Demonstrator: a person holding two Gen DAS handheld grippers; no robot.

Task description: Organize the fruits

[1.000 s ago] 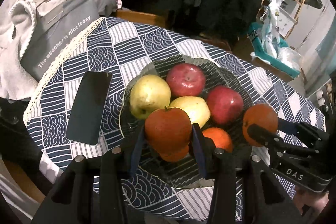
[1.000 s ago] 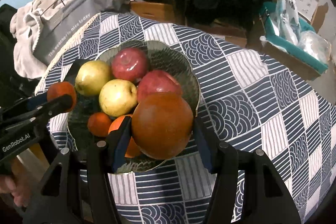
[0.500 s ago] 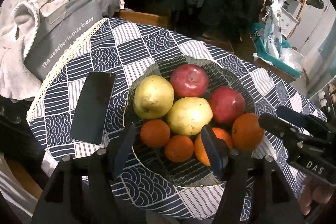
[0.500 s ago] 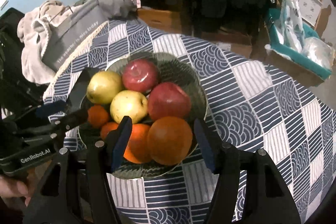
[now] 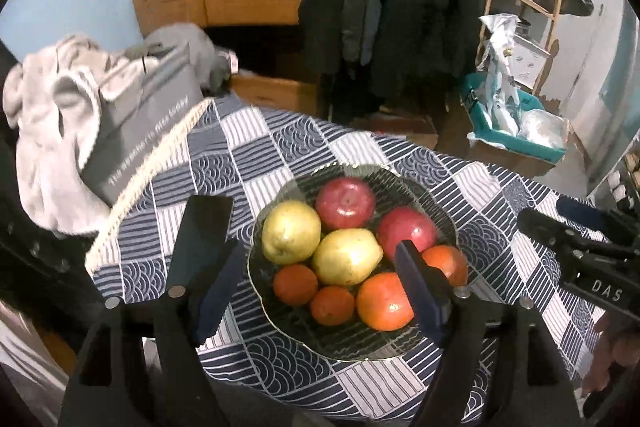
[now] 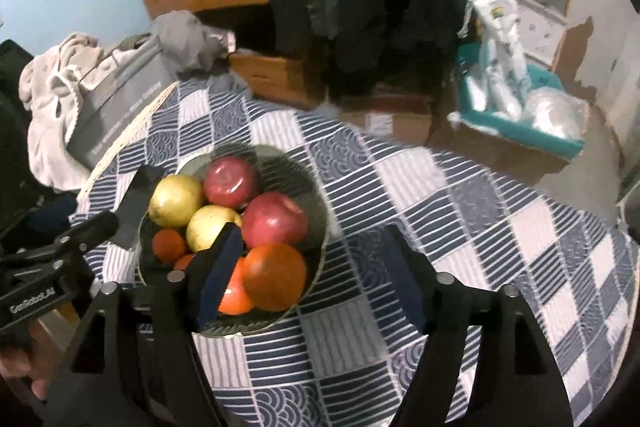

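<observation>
1. Left gripper (image 5: 320, 283): jaws spread wide, holding nothing, above the near rim of the bowl (image 5: 448, 227).
2. Right gripper (image 6: 316, 267): likewise spread and unloaded.
3. Fruits (image 5: 348, 255): all inside the bowl; apparently eight pieces.

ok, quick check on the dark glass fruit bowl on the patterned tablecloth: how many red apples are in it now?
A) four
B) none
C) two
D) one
C: the dark glass bowl holds two red apples, next to two yellow pears and several oranges.
</observation>
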